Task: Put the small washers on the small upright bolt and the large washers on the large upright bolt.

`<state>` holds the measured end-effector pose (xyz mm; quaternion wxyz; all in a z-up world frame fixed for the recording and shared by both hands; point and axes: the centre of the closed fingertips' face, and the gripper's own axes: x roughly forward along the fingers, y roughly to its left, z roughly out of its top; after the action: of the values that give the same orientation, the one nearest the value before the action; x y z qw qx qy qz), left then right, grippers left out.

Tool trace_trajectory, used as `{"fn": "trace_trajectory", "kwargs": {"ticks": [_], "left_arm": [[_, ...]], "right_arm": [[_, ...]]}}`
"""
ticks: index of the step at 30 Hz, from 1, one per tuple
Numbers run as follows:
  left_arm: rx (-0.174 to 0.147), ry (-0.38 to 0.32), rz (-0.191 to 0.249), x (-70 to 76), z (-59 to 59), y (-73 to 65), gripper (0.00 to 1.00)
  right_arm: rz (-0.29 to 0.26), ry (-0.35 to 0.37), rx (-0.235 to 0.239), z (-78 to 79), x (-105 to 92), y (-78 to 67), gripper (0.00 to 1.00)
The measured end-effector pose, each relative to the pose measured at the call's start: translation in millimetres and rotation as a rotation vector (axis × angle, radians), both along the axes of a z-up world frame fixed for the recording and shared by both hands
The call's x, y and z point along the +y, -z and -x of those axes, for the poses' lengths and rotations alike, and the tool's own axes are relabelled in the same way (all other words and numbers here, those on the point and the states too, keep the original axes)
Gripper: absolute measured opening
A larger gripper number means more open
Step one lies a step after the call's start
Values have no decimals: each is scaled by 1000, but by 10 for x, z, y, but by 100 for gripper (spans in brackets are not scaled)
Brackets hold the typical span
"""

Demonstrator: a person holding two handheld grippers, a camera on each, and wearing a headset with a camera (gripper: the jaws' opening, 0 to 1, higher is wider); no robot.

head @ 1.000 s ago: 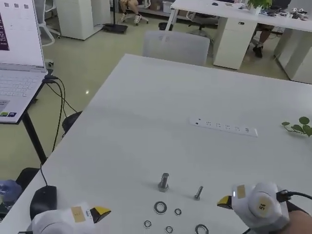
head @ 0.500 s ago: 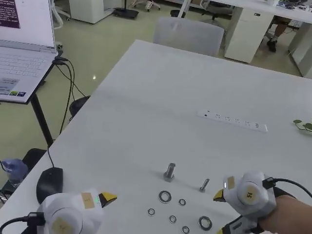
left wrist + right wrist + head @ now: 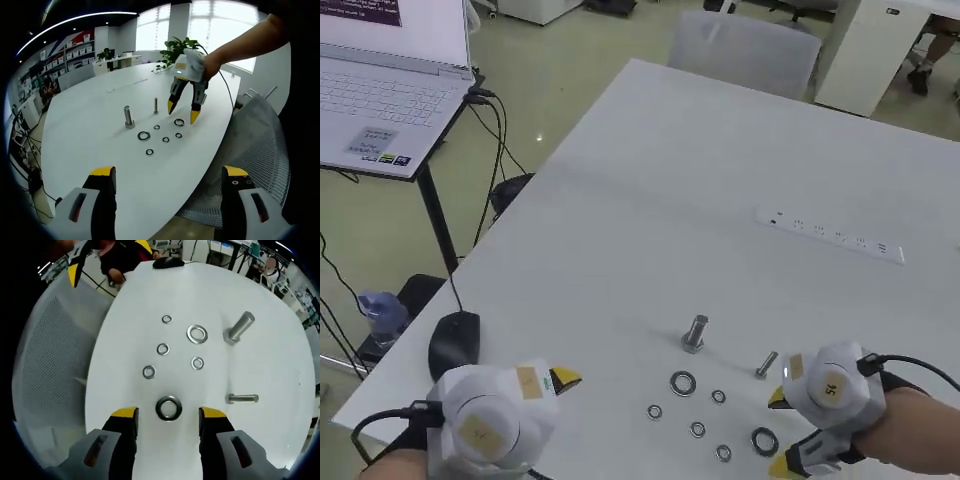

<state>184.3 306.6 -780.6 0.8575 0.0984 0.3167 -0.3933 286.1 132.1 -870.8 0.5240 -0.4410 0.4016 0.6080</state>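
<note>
Washers (image 3: 163, 348) lie loose on the table (image 3: 620, 200), none on a bolt. My right gripper (image 3: 182, 112) hangs spread wide over a large washer (image 3: 168, 408), one jaw on each side. My left gripper (image 3: 167, 172) is spread and empty, well back. I judge this the first pick: lower, pinch the flat ring, carry it to the large bolt (image 3: 240, 326), not the small bolt (image 3: 243, 398).

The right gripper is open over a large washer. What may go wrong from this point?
1. The large washer lies flat, so the open right gripper may slip off it or push it into the small washer nearby.
2. The small bolt stands close to this gripper; a careless move might topple it.
</note>
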Motion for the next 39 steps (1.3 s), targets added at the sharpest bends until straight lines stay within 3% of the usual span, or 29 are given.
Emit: {"fn": "trace_trajectory", "kwargs": {"ticks": [9, 15, 24, 26, 32, 39], "left_arm": [[12, -1, -5, 11, 62, 34, 86], [17, -8, 0, 36, 74, 58, 84], [16, -17, 2, 47, 87, 66, 82], [18, -13, 3, 39, 103, 64, 82], [18, -19, 4, 44, 123, 65, 80], [17, -15, 9, 14, 146, 44, 76]], "right_arm": [[21, -7, 13, 70, -32, 102, 47], [29, -22, -32, 19, -31, 103, 42], [56, -57, -35, 44, -31, 106, 37], [64, -63, -38, 36, -33, 107, 31], [118, -82, -51, 63, -15, 111, 29], [141, -55, -51, 19, -16, 114, 22]]}}
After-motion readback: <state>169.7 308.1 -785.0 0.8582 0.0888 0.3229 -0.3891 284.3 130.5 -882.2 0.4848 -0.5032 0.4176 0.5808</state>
